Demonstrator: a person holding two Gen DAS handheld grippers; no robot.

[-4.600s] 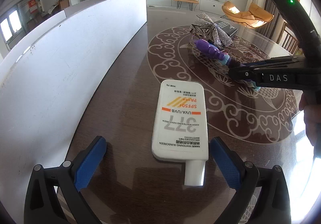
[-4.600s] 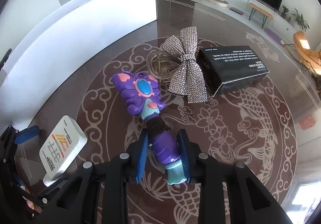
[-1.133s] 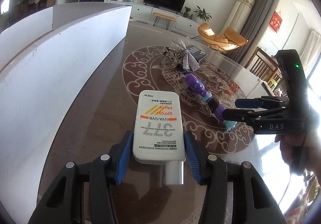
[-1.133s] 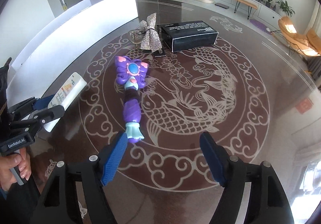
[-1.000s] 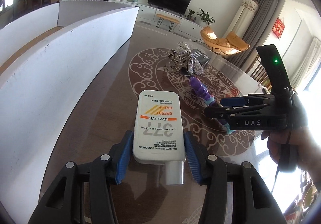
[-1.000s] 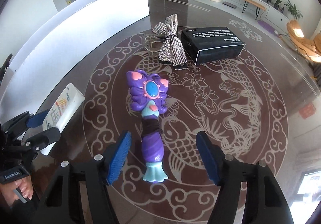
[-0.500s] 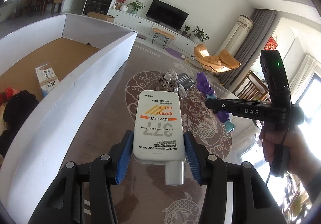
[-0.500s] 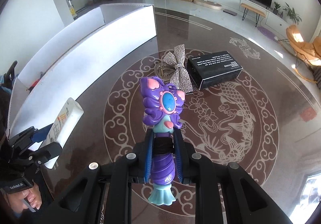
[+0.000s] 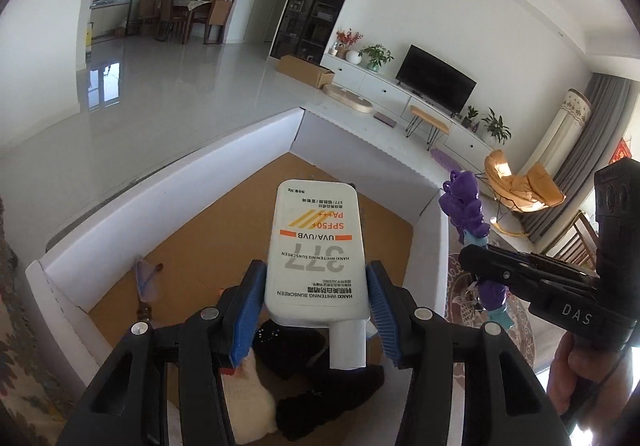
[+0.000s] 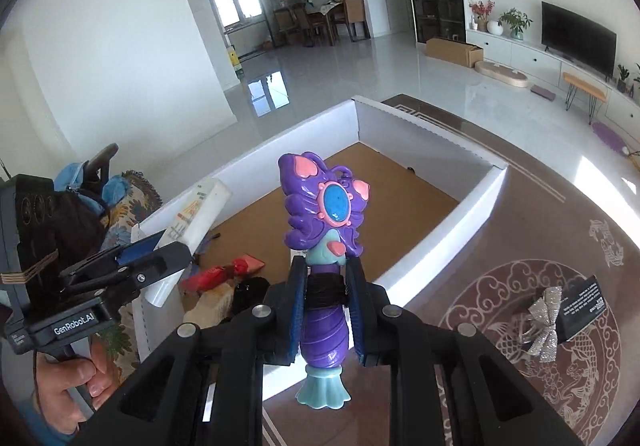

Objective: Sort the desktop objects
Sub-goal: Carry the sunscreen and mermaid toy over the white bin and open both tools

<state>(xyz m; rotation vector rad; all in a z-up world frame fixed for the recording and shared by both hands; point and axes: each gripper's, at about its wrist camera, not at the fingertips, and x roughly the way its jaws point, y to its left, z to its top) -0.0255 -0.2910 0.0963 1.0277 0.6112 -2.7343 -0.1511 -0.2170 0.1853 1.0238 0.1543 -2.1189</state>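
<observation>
The left gripper (image 9: 316, 302) is seen with its jaws clamped on the lower part of a white sunscreen tube (image 9: 318, 258), cap end toward the camera. The tube is held in the air above the open white box (image 9: 168, 202), over its brown cardboard floor. Below the tube, in the near part of the box, black items (image 9: 320, 386) and a white item (image 9: 252, 398) are seen; a clear bluish item (image 9: 144, 278) lies by the left wall.

The right gripper (image 10: 326, 310) is seen with its jaws clamped on the narrow dark waist of a purple toy wand (image 10: 324, 242). The wand is held upright, its head with the blue oval and pink hearts at the top and its teal foot at the bottom. It is held in the air over the box's (image 10: 440, 246) near wall, at the side toward the desk (image 10: 540, 230). Red items (image 10: 224, 272) lie on the box floor near its left end.

In the left wrist view the right gripper (image 9: 480, 262) and the wand (image 9: 466, 214) are seen just beyond the box's right wall, with a hand (image 9: 576, 378) below. In the right wrist view the left gripper (image 10: 152, 252), the tube (image 10: 196, 218) and a hand (image 10: 68, 390) are seen at the box's left end.

A silver bow (image 10: 544, 322) is left on the desk, beside a black carton (image 10: 584, 306), near the desk's right edge.
</observation>
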